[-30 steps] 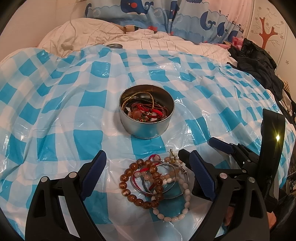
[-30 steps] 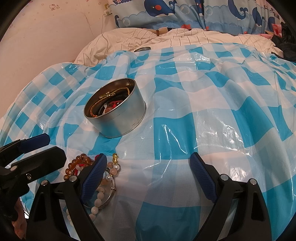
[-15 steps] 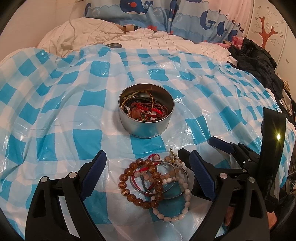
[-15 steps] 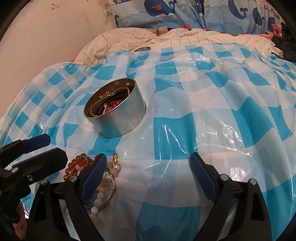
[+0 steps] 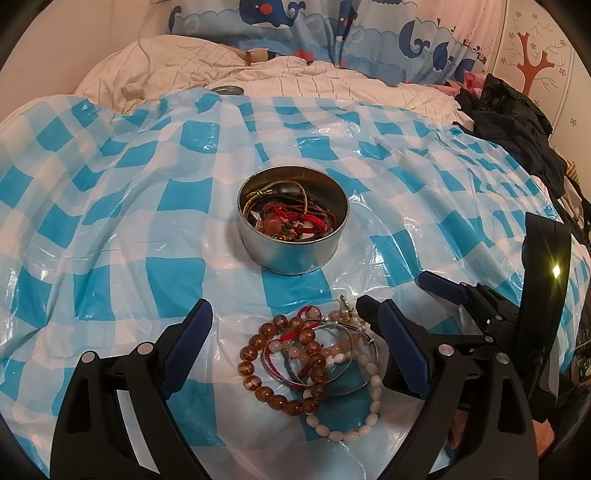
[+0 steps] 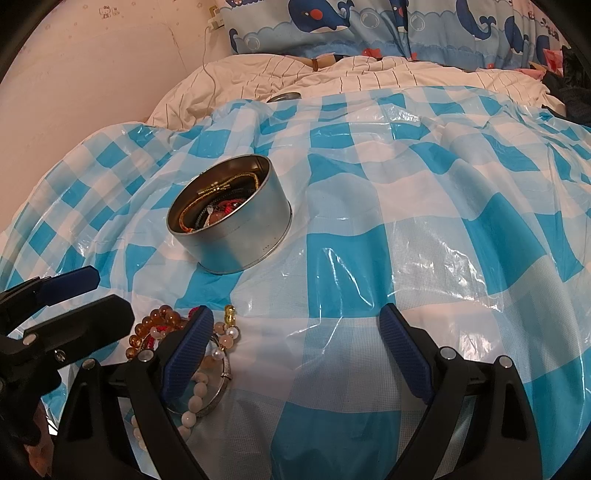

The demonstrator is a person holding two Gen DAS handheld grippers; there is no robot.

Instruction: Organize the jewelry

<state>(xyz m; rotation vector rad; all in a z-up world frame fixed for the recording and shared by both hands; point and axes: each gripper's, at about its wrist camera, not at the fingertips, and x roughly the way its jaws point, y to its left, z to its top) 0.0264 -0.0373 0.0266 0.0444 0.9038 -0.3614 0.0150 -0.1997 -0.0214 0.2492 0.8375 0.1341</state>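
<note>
A round silver tin (image 5: 293, 223) holding red, gold and dark bracelets sits on the blue-and-white checked plastic sheet (image 5: 110, 206); it also shows in the right wrist view (image 6: 231, 218). A pile of bracelets (image 5: 310, 360) lies in front of it: brown beads, white beads, a silver bangle, red cord. My left gripper (image 5: 295, 354) is open, its fingers either side of the pile. My right gripper (image 6: 293, 354) is open and empty over bare sheet, its left finger (image 6: 184, 350) over the pile's right edge (image 6: 207, 373).
The sheet covers a bed with a striped white duvet (image 5: 258, 74) and whale-print pillows (image 5: 332, 33) at the back. A small round lid (image 5: 227, 89) lies at the sheet's far edge. Dark clothes (image 5: 517, 122) are heaped at the right.
The left wrist view has shifted very slightly; the tin and bracelet pile have not moved. Both grippers stay open in about the same places.
</note>
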